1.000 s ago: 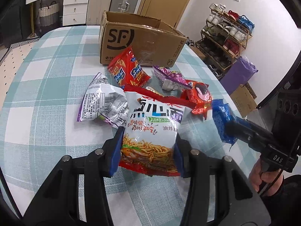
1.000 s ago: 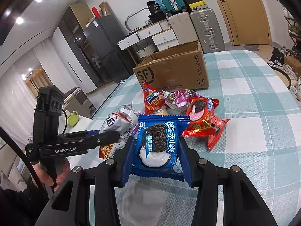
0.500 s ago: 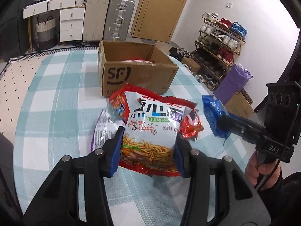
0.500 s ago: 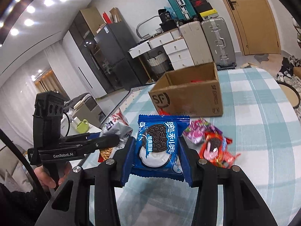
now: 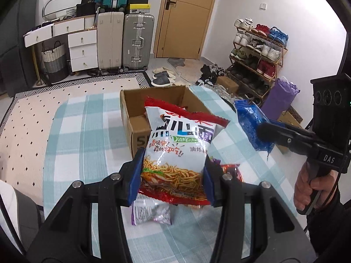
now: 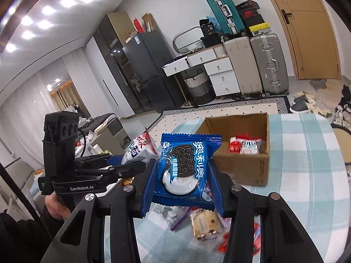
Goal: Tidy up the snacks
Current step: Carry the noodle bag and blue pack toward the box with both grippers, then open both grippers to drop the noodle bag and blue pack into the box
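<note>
1. Black plastic arms with blue pads form the left gripper [image 5: 173,173], which is clamped on a noodle snack bag [image 5: 178,151], one pad pressed against each side of its lower half; the bag is held upright in the air, above the table.
2. Blue pads on the right gripper [image 6: 183,186] likewise pinch the sides of a blue Oreo packet [image 6: 186,168], held upright in the air with its cookie picture facing the camera.
3. One open cardboard box [image 6: 243,168] stands on the table beyond both held snacks; at least two small red and white packets [image 6: 244,145] lie inside it.
4. A table covered by a teal and white checked cloth [image 6: 307,153] carries the box and the loose snacks.
5. Loose snacks lie on the cloth beneath the grippers: a crinkled silver and purple bag [image 5: 151,213], a clear cracker packet [image 6: 205,222] and red wrappers [image 6: 255,234]. Most are partly hidden, so their exact count cannot be told.
6. Two hard-shell suitcases [image 5: 126,41], one beige and one silver, stand upright against the far wall beside white drawers [image 5: 82,50].
7. A shoe rack [image 5: 256,50] filled with shoes stands to the right of a wooden door [image 5: 186,17].
</note>
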A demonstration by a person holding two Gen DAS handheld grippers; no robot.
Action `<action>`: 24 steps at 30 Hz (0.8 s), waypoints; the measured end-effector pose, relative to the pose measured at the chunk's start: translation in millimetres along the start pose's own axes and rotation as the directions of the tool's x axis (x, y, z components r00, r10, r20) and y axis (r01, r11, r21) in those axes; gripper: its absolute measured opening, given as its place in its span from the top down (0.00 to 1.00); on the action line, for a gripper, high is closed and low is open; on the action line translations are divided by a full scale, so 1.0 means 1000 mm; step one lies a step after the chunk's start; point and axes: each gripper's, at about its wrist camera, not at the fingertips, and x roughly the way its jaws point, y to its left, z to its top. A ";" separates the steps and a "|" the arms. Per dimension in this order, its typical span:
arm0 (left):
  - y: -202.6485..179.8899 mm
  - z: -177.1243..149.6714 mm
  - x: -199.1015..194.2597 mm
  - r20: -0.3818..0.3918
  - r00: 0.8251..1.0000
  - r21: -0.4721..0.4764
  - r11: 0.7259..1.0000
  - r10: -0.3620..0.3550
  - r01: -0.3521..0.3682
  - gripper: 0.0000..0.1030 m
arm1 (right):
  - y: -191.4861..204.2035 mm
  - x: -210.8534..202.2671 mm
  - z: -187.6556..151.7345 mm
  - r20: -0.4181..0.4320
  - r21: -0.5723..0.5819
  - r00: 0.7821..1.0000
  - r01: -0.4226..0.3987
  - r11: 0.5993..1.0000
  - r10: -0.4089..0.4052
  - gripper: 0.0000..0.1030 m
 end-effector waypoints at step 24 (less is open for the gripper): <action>0.027 0.139 0.151 -0.119 0.992 -0.035 0.999 0.030 -0.035 0.57 | -0.069 0.089 0.111 -0.060 0.008 0.996 0.066 0.998 -0.066 0.56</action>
